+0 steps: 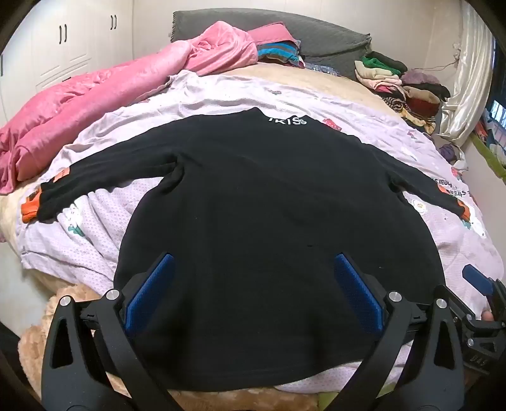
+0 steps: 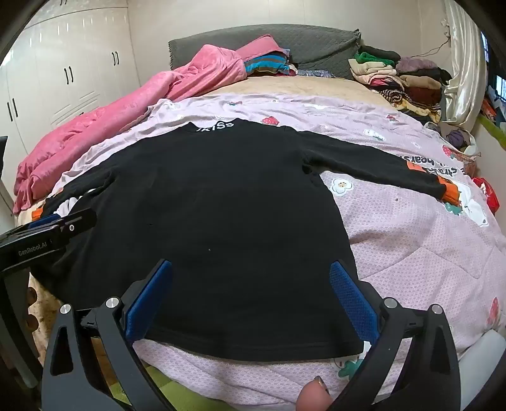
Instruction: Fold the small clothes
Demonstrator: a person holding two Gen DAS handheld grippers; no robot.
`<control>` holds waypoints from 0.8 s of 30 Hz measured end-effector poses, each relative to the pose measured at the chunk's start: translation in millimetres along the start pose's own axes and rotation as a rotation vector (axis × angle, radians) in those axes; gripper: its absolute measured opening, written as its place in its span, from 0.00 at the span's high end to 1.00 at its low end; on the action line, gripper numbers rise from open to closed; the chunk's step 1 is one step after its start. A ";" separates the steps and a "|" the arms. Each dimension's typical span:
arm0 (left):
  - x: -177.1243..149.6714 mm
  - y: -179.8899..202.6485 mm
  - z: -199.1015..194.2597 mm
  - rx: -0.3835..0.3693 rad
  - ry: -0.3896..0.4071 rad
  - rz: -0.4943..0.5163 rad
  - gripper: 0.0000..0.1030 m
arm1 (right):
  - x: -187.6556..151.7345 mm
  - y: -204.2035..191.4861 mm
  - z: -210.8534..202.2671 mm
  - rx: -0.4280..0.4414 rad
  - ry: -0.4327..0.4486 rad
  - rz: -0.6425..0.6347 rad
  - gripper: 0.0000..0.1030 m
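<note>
A black long-sleeved top (image 1: 268, 202) lies spread flat on the lilac printed quilt (image 1: 221, 98) that covers the bed (image 2: 284, 85). Its long axis from hem to collar runs from near to far: the hem sits at the near edge of the bed and the collar points away toward the grey headboard (image 1: 268, 28). Both sleeves are stretched out sideways, one to the left and one to the right, each ending in an orange cuff (image 2: 450, 191). The collar carries small white letters (image 1: 287, 120), seen upside down from here. The fabric is plain, dark and mostly smooth, with slight bunching at the armpits.

The left gripper (image 1: 253, 262) hangs over the near part of the top's body, tilted down, its blue fingers (image 1: 151, 291) spread wide with nothing between them. The right gripper (image 2: 251, 268) hangs over the near right part of the top by the hem, its blue fingers (image 2: 351, 300) likewise spread wide and holding nothing. A fingertip (image 2: 314, 395) of the person shows at the bottom edge of the right wrist view.

A rumpled pink blanket (image 1: 79, 104) lies along the left side of the bed, and a pile of clothes (image 1: 401, 85) sits at the far right corner.
</note>
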State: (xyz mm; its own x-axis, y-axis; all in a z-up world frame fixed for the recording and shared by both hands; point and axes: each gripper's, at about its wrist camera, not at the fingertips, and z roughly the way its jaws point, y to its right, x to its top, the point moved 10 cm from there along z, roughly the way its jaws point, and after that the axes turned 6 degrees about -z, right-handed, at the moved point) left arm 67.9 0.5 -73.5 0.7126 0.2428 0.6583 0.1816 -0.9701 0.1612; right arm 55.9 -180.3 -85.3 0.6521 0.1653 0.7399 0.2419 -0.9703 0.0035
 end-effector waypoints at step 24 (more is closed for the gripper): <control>1.8 -1.9 -2.4 0.004 0.007 0.003 0.08 | 1.7 -3.7 -1.5 -0.001 0.007 -0.004 0.04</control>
State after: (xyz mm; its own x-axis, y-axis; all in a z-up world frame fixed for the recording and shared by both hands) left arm 67.2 2.8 -70.9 0.7083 0.2400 0.6639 0.1820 -0.9707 0.1567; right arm 55.0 -176.8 -83.0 0.6460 0.1678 0.7447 0.2439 -0.9698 0.0070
